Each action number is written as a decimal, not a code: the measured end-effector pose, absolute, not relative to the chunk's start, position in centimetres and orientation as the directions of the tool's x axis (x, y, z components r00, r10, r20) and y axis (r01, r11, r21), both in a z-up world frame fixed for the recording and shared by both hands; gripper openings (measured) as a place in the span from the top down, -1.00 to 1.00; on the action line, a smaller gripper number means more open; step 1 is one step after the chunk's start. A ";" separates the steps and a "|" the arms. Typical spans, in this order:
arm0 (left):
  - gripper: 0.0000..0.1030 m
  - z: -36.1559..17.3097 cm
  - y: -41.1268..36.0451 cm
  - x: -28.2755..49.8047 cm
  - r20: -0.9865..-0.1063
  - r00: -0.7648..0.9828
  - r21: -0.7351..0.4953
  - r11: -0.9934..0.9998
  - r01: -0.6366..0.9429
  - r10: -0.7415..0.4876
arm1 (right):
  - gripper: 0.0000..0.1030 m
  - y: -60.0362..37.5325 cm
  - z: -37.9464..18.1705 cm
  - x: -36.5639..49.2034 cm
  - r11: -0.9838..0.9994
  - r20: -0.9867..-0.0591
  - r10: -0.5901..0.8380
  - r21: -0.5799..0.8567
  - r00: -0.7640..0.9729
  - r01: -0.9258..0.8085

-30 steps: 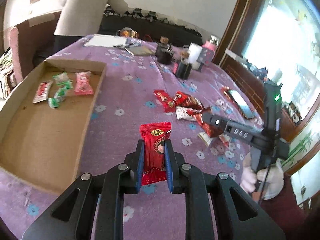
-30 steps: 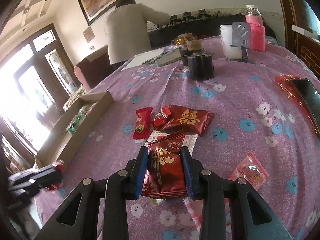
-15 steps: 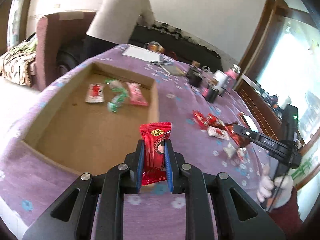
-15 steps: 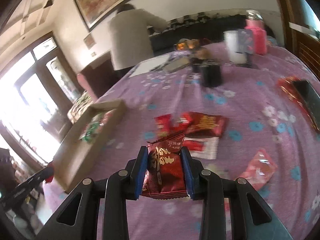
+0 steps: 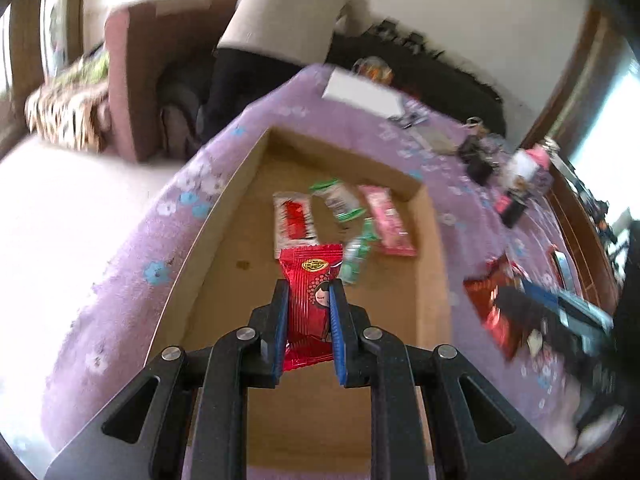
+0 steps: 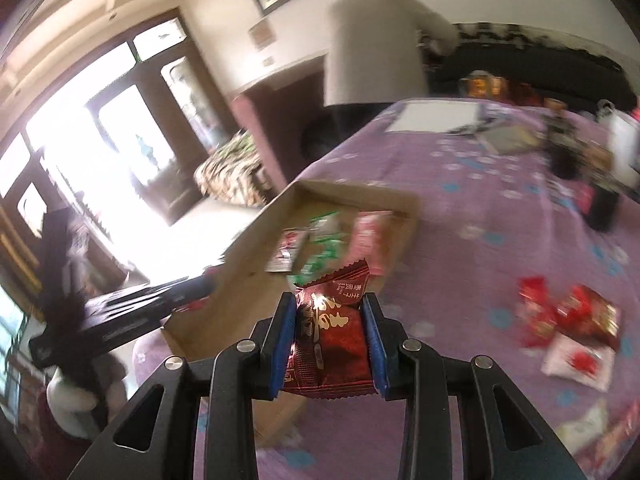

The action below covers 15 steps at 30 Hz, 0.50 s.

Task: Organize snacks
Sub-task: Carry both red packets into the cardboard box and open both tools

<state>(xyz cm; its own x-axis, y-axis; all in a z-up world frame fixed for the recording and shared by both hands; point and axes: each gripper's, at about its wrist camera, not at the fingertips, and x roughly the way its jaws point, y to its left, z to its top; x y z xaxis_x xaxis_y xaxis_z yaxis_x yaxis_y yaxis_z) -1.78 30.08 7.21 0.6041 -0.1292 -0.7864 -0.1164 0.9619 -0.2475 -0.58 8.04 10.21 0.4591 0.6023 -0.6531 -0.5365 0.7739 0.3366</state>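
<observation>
Both tools now hang over the blurred box [image 5: 224,216], left [image 5: 308,300] clamping red packet [image 5: 310,280], right [image 6: 330,312] dark-red [image 6: 332,344].

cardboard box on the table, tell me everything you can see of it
The cardboard box is a shallow, open-topped brown tray with low walls, sitting flat on the purple flowered tablecloth near the table's edge. On its floor lie a white-and-red packet, green-and-white packets and a pink packet, grouped toward the far end; the near part is bare cardboard with a small dark spot. The left tool holds a red snack packet over it.
</observation>
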 end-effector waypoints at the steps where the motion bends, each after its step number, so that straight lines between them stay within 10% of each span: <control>1: 0.69 6.4 30.6 -0.7 -0.806 0.576 -0.262 0.955 -0.138 -0.138 | 0.35 9.4 9.9 -0.3 0.768 -0.666 0.600 0.324 0.444 -0.552; 15: 0.66 2.9 31.5 5.5 -0.872 0.481 -0.230 0.944 -0.238 -0.092 | 0.35 16.4 3.9 3.3 0.777 -0.792 0.508 0.252 0.338 -0.577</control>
<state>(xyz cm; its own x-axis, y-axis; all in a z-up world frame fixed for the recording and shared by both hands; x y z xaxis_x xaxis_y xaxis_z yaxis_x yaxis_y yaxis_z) 5.49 31.51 2.93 0.4811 -0.0916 -0.8718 -0.2378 0.9436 -0.2304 3.32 16.44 3.90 0.3379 0.5078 -0.7925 -0.5773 0.7768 0.2516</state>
